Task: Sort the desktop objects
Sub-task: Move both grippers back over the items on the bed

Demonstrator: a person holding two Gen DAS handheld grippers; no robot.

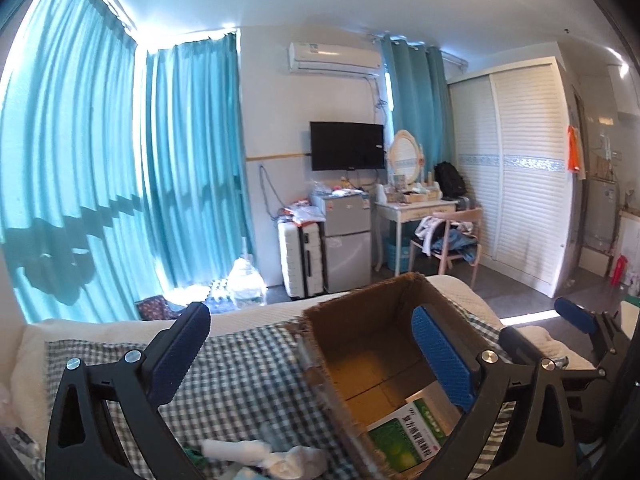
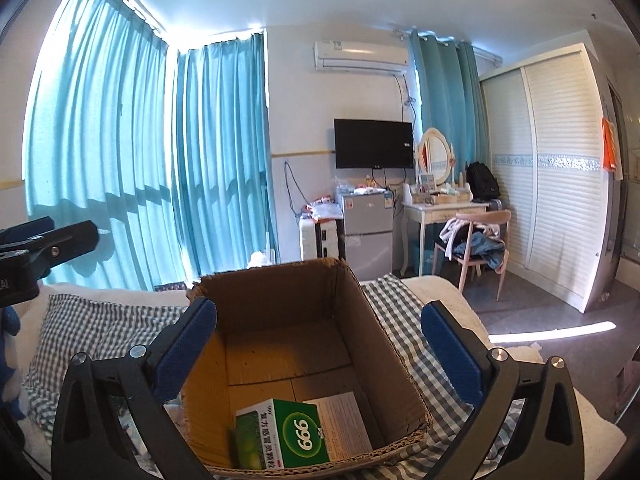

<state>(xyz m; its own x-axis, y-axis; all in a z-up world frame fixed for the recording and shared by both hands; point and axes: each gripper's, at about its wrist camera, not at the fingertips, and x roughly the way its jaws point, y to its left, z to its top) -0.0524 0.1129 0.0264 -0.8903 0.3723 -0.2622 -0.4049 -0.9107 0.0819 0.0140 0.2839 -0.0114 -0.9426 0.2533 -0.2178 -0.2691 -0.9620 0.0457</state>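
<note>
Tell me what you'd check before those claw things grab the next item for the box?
1. Left gripper open, nothing held: ok.
2. Right gripper open, nothing held: ok.
3. Cardboard box upright with room inside: ok.
4. Green medicine box lies in the box beside a paper leaflet: ok.
5. Next item, white crumpled items on the checked cloth, reachable by left: cannot tell.

Matt corrugated cardboard box, glossy green carton, woven gingham cloth
</note>
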